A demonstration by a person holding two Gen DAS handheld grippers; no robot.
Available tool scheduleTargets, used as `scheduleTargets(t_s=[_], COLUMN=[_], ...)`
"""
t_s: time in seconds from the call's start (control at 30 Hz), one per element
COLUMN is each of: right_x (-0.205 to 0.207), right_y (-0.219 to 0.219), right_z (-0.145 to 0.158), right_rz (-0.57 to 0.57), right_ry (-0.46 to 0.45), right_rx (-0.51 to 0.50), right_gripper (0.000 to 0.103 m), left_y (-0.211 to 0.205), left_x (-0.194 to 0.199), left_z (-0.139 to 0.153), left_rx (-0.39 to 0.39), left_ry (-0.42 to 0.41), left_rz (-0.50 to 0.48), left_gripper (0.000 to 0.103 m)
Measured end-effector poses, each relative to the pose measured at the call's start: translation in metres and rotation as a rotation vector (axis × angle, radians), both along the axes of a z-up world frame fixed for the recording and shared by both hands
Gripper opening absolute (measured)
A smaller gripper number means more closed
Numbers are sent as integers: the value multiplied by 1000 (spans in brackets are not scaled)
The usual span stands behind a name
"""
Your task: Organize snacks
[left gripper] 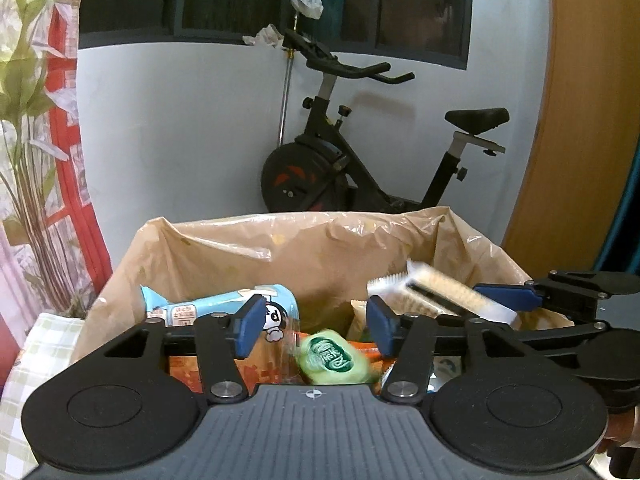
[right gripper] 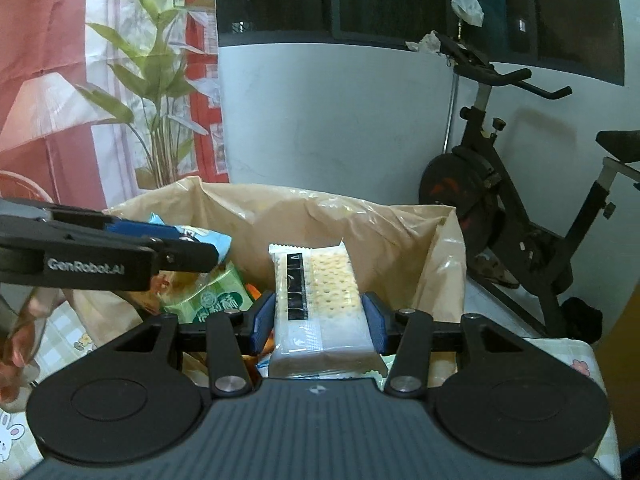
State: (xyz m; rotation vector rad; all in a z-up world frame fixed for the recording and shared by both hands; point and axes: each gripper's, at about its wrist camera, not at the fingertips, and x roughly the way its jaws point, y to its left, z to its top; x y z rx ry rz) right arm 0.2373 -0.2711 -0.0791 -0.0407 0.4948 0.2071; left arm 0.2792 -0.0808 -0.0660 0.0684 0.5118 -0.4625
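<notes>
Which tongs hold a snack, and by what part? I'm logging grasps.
Right tongs clamp the cracker pack by its long sides, near its lower end. Left tongs hold nothing.

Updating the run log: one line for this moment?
left gripper: open, empty | right gripper: shut on cracker pack | both over bag

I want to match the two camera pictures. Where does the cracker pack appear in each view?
Left wrist view: the cracker pack is right of centre, blurred, in the right gripper over the brown bag.
Right wrist view: the pack is in the centre, lengthwise between the right gripper's blue pads, which press its sides.
Shared landmark: the exercise bike behind the bag.
</notes>
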Motion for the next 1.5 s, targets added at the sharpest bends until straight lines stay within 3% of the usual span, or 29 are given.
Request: scheduleTargets(t_s=[0.17,0.37,0.67,1.1,1.27,1.4,1.5], right_x=[-6,-15,-36,-66,-72,-79,-91], right_y=[3,6,8,24,26,25,22], right_z=[7,21,40,55,57,61,68], right_rz=[-16,-38,-80,-84,-91,-103,-102], right_ry=[-9,-18,6,-2,4,0,4], right_rx=[-18,0,70,83,88,86,131], right_gripper=[51,78,100,103,103,103,103], left_y=[9,23,47,64,67,69,72], left_x=[-11,-28,-56,-90,-103,-119,-135], left_z=[8,24,47,57,63,74,85], left_rx=[-9,-1,-11,7,13,63,60], left_ry=[-21,-56,-88,-87,-110,-132,-163], left_rz=[10,30,98,173,192,225,234], left_gripper=[79,95,97,98,97,97,97])
